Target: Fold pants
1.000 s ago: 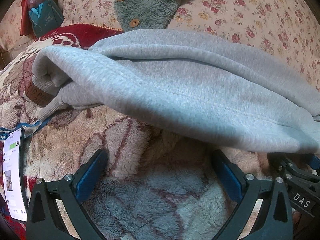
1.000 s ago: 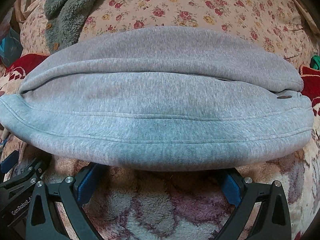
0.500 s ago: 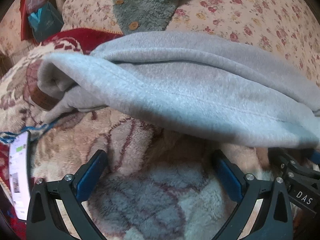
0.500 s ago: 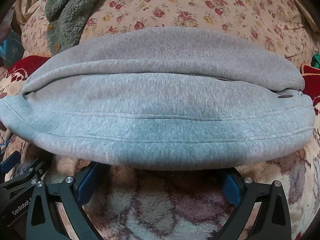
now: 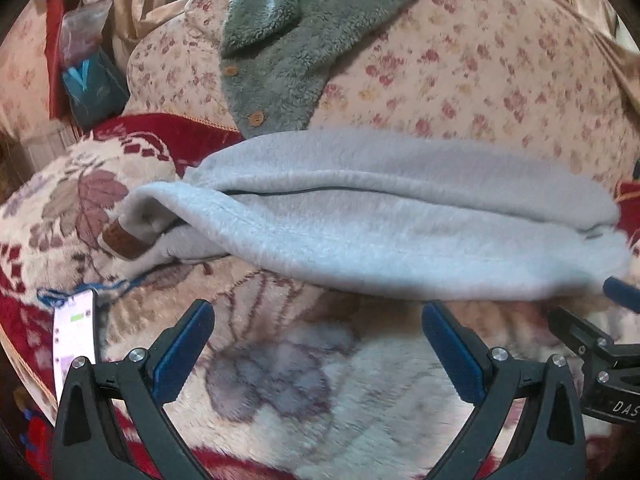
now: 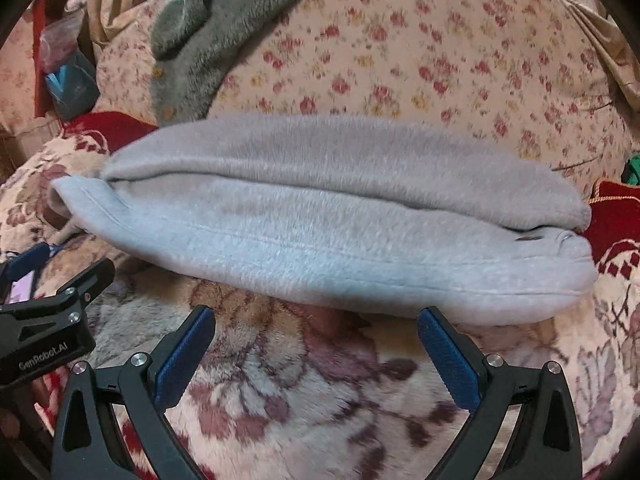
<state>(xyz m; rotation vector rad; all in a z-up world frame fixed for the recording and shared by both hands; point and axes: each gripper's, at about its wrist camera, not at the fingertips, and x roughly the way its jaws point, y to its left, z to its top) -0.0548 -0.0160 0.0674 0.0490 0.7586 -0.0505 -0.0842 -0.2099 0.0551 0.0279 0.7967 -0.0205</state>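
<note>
Grey fleece pants (image 5: 400, 232) lie folded into a long, thick bundle across a plush floral blanket (image 5: 288, 380) on a bed, with the far long side against a rose-print quilt (image 5: 480, 72) and the near hem facing both cameras. The left gripper (image 5: 316, 344) and the right gripper (image 6: 316, 344) both hover just short of that near hem with their blue-padded jaws spread wide and nothing between them. The fabric looks soft, thick and light, likely to sag and slide layer over layer rather than keep a crease, so it probably needs a pinch through every layer at once. The stitched near hem, toward the two ends of the bundle, looks like the firmest place to take hold. At the left end a brown label (image 5: 124, 242) shows inside the open fold. A phone (image 5: 74, 340) lies on the blanket's left edge, and a grey-green fleece jacket (image 5: 280, 60) rests on the quilt beyond.
</note>
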